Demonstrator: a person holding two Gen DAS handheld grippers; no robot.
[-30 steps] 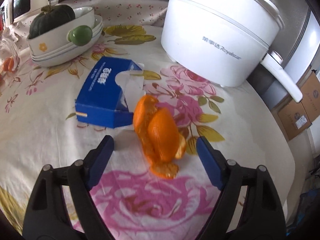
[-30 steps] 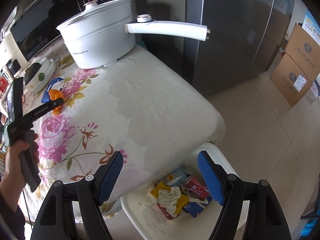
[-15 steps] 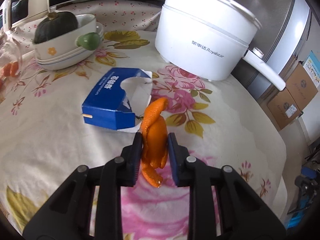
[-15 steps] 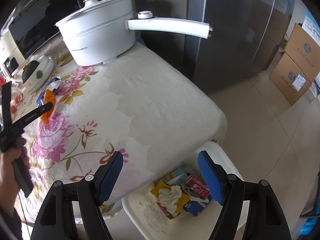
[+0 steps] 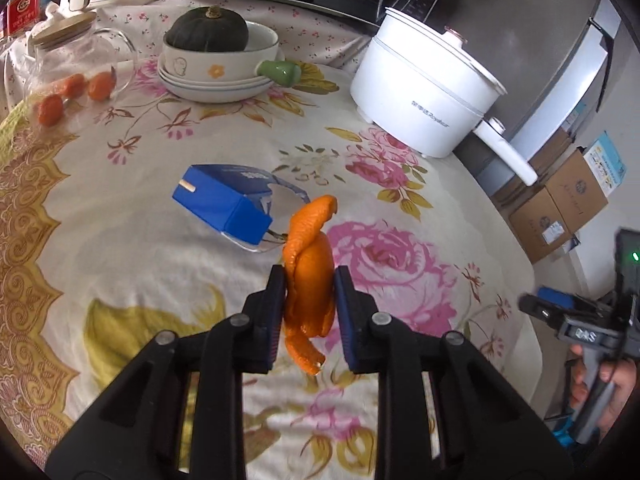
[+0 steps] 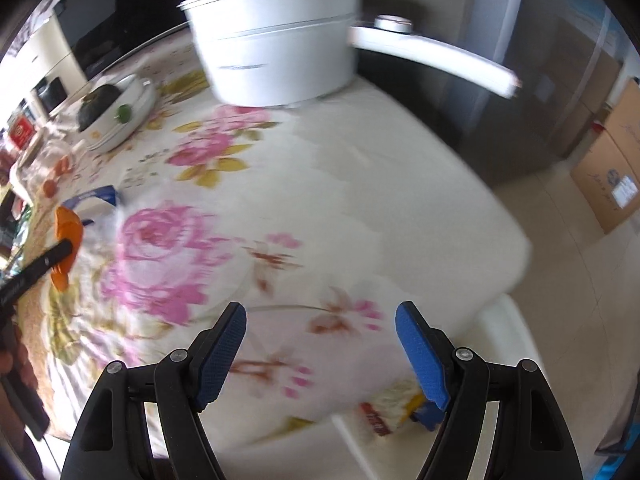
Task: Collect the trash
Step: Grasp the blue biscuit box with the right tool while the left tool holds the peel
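My left gripper (image 5: 309, 304) is shut on an orange peel (image 5: 310, 264) and holds it above the floral tablecloth (image 5: 120, 240). The peel also shows in the right wrist view (image 6: 66, 236), at the far left. A torn blue cardboard box (image 5: 224, 204) lies on the cloth just beyond the peel. My right gripper (image 6: 320, 344) is open and empty above the table's near edge. A white trash bin (image 6: 508, 340) with wrappers in it stands on the floor below the table, at the lower right of the right wrist view.
A white electric pot (image 5: 424, 96) with a long handle stands at the back right. Stacked bowls with a dark squash (image 5: 208, 32) stand at the back. A glass jar (image 5: 76, 60) and small orange fruits (image 5: 72, 88) sit at the left. Cardboard boxes (image 5: 560, 208) stand on the floor.
My left gripper closed on the orange peel and lifted it off the cloth. My right gripper swung from over the trash bin toward the table, still open.
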